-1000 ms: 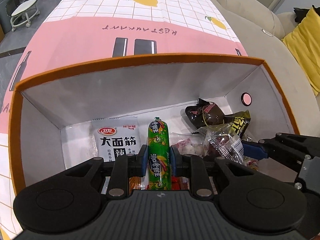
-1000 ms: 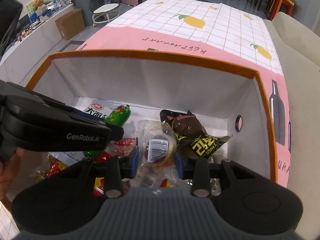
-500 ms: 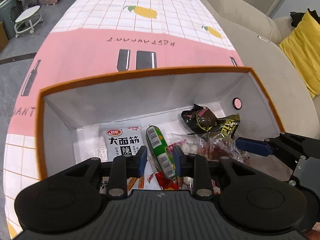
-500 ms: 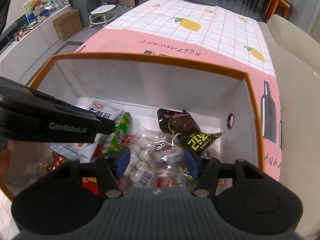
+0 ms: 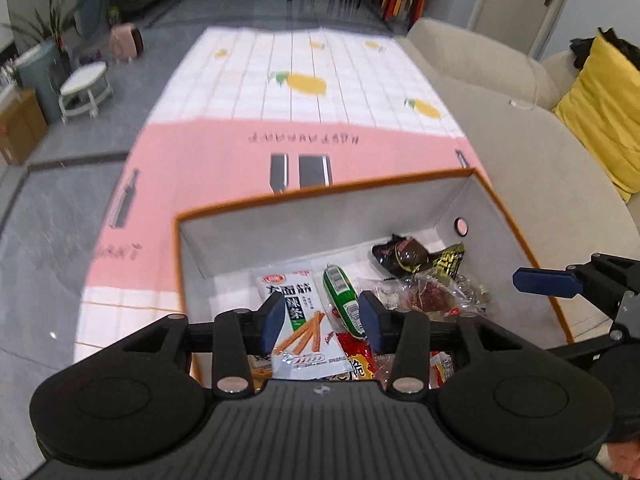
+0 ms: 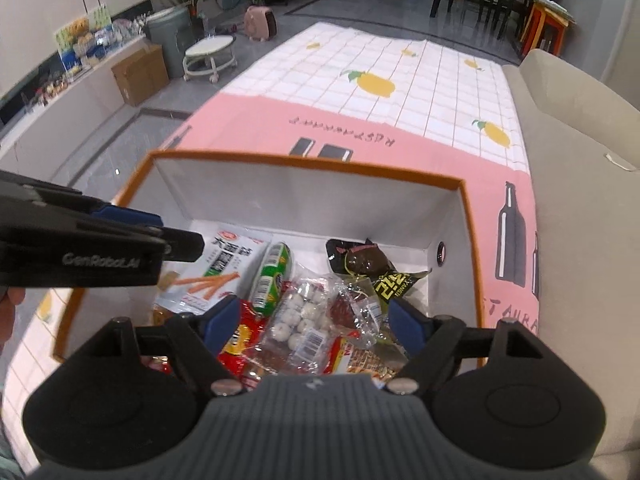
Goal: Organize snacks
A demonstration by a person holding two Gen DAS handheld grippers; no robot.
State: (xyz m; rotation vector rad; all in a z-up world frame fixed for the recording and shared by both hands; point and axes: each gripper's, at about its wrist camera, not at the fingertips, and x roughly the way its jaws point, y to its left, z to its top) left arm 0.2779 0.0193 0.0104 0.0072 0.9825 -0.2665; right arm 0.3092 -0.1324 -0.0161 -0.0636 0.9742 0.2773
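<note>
An orange-rimmed white box (image 5: 320,188) (image 6: 304,162) holds several snack packs. Inside lie a white spicy-strip pack (image 5: 298,312) (image 6: 218,270), a green sausage (image 5: 342,298) (image 6: 272,274), a clear bag of white balls (image 6: 302,314), a dark brown wrapped snack (image 5: 404,254) (image 6: 362,260) and a black-and-yellow pack (image 5: 450,260) (image 6: 394,282). My left gripper (image 5: 320,318) is open and empty above the box's left half. My right gripper (image 6: 310,322) is open and empty above the box's right half; it also shows in the left wrist view (image 5: 560,284).
The box sits on a pink and white lemon-print cloth (image 5: 320,80) (image 6: 400,80). A beige sofa (image 5: 540,168) (image 6: 580,160) runs along the right. A small white stool (image 5: 84,84) and a cardboard carton (image 6: 140,74) stand on the grey floor at left.
Both grippers opened and rose away from the box. The left one released the green sausage and the right one released the clear wrapped snack; both now lie in the box.
</note>
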